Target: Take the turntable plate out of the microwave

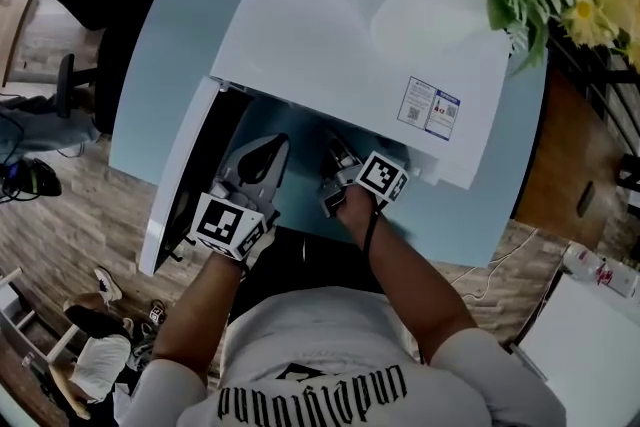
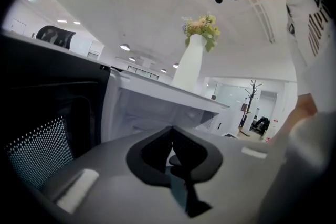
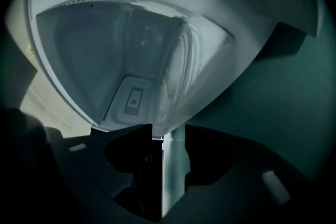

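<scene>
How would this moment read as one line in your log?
stage: pickup | right gripper: shut on turntable plate rim, facing microwave cavity | left gripper: shut, empty | door: open

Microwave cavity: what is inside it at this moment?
In the right gripper view, the turntable plate stands tilted in the cavity, its rim clamped by the right gripper, with bare walls behind. In the head view the microwave top covers the inside.

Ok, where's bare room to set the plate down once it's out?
Bare table runs left of the microwave, beyond its open door, and a narrower strip lies front right. The microwave's top is bare up to the vase. The mouth is crowded: left claw, and right claw gripping the turntable plate.
</scene>
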The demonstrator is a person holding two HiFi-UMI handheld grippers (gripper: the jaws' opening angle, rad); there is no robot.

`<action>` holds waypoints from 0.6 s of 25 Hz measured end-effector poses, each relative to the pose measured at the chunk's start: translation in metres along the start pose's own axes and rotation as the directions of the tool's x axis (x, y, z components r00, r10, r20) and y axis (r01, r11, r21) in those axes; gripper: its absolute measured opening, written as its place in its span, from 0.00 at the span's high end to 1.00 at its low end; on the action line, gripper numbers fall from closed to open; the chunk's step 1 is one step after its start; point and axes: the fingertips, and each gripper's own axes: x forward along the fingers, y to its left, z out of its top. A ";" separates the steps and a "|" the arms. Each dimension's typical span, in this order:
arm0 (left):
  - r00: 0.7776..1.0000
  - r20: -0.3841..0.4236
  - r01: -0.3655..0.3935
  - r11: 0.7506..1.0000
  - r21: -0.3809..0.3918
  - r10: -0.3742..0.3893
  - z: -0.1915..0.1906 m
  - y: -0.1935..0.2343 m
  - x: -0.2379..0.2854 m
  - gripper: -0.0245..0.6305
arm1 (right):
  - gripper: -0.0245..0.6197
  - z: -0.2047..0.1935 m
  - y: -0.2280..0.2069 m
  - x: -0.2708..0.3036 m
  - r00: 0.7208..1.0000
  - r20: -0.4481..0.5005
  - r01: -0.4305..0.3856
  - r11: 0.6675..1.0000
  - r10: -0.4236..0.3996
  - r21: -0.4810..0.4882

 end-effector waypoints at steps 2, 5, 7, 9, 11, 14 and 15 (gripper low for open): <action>1.000 0.002 -0.007 1.000 -0.008 0.007 0.000 0.002 0.001 0.89 | 0.69 0.002 -0.002 0.005 1.000 0.017 0.007 0.999 -0.007 0.048; 1.000 -0.003 -0.018 1.000 -0.019 0.018 -0.006 0.005 0.002 0.89 | 0.68 0.007 -0.005 0.010 0.999 0.045 0.012 0.993 -0.017 0.115; 1.000 -0.008 -0.026 0.999 -0.029 0.026 -0.011 0.006 0.002 0.89 | 0.68 0.010 -0.007 0.012 0.998 0.062 0.018 0.988 -0.027 0.154; 0.999 -0.013 -0.033 0.999 -0.041 0.033 -0.015 0.007 0.002 0.89 | 0.68 0.014 -0.010 0.014 0.996 0.078 0.029 0.980 -0.045 0.195; 0.999 -0.017 -0.038 0.998 -0.049 0.037 -0.018 0.008 0.002 0.89 | 0.68 0.015 -0.014 0.015 0.994 0.086 0.048 0.973 -0.069 0.227; 0.999 -0.020 -0.044 0.997 -0.058 0.043 -0.022 0.008 0.003 0.89 | 0.68 0.014 -0.018 0.016 0.993 0.089 0.057 0.969 -0.080 0.239; 0.999 -0.020 -0.047 0.997 -0.062 0.046 -0.022 0.009 0.003 0.89 | 0.68 0.014 -0.018 0.016 0.993 0.087 0.056 0.971 -0.078 0.233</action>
